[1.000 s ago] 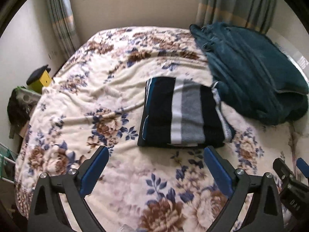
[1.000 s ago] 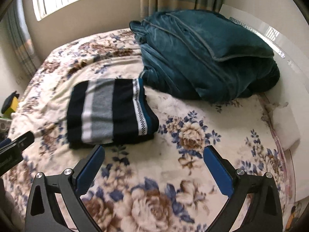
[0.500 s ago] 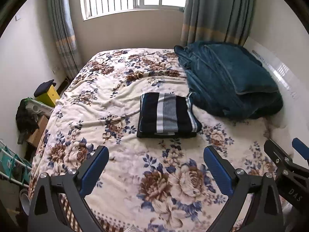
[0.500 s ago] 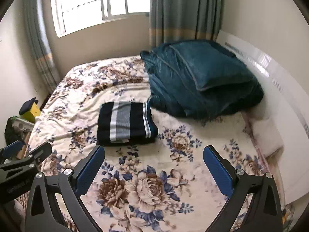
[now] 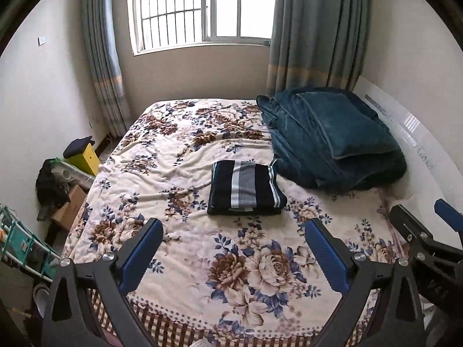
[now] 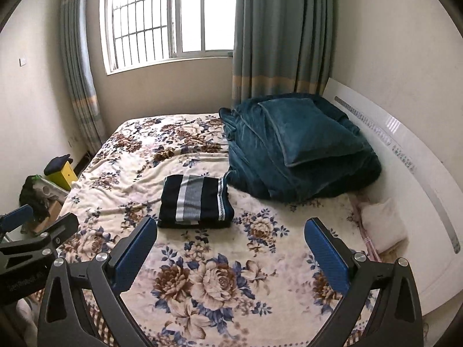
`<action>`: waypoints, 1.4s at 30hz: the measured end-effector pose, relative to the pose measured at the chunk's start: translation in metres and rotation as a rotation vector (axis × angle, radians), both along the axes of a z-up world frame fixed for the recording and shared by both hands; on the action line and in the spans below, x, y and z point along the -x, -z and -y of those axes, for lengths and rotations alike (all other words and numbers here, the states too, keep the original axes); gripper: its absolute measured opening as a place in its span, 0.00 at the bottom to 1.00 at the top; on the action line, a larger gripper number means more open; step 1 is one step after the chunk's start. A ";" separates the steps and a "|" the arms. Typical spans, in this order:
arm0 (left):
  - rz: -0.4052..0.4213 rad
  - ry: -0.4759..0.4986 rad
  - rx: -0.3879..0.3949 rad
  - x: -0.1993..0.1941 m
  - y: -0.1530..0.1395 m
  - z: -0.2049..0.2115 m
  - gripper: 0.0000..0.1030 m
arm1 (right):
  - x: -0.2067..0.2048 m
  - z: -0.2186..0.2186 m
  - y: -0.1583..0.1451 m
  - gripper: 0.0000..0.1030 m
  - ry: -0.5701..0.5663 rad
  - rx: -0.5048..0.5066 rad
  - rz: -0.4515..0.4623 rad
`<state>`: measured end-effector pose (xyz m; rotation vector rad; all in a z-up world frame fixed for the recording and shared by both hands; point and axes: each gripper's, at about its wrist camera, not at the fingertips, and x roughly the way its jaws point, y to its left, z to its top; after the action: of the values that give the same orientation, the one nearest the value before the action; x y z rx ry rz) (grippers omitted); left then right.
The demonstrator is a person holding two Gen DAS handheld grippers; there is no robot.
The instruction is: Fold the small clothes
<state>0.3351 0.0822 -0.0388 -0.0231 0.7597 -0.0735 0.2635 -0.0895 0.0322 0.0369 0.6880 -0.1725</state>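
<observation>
A: Left side of room: yellow box [image 5: 84, 160] with dark cap, cardboard carton [image 5: 69, 208], both on floor beside bed [image 5: 185, 248].

B: Noted. Left claw [image 5: 233, 253]: spread wide, nothing held, hovering over near end of bed.

A: Centre: striped garment [image 5: 246, 188], navy with white and grey bands, folded into neat rectangle, flat on floral bedspread, well apart from both claws.

B: Handling estimate: knit, soft, light, limp; layers likely to slide or spring apart if lifted by one corner. Best hold probably at thick folded edge nearest claws, pinching all layers together, one claw at each near corner.

A: Just right of garment: teal blanket [image 5: 330, 141], bundled, touching or nearly touching garment's far right corner; cannot tell which.

B: Right claw [image 6: 231, 251]: likewise spread wide, empty, above bedspread near foot of bed.

A: Far right: white headboard panel [image 6: 405, 156], pale pillow [image 6: 382, 222] tucked against it.

B: Status estimate: fold appears complete.
</observation>
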 end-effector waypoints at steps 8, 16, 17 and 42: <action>0.026 -0.010 0.001 0.018 -0.012 0.000 0.97 | 0.024 0.010 -0.020 1.00 -0.001 -0.001 0.018; 0.054 -0.030 -0.009 0.027 -0.020 0.004 1.00 | 0.035 0.018 -0.033 1.00 -0.012 -0.005 0.042; 0.054 -0.032 -0.012 0.028 -0.021 0.004 1.00 | 0.035 0.018 -0.033 1.00 -0.015 -0.007 0.045; 0.066 -0.051 -0.022 0.036 -0.032 0.009 1.00 | 0.033 0.026 -0.040 1.00 -0.043 -0.018 0.041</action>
<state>0.2989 0.0733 -0.0071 -0.0191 0.6937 -0.0179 0.2307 -0.1154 0.0722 0.0429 0.6491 -0.1241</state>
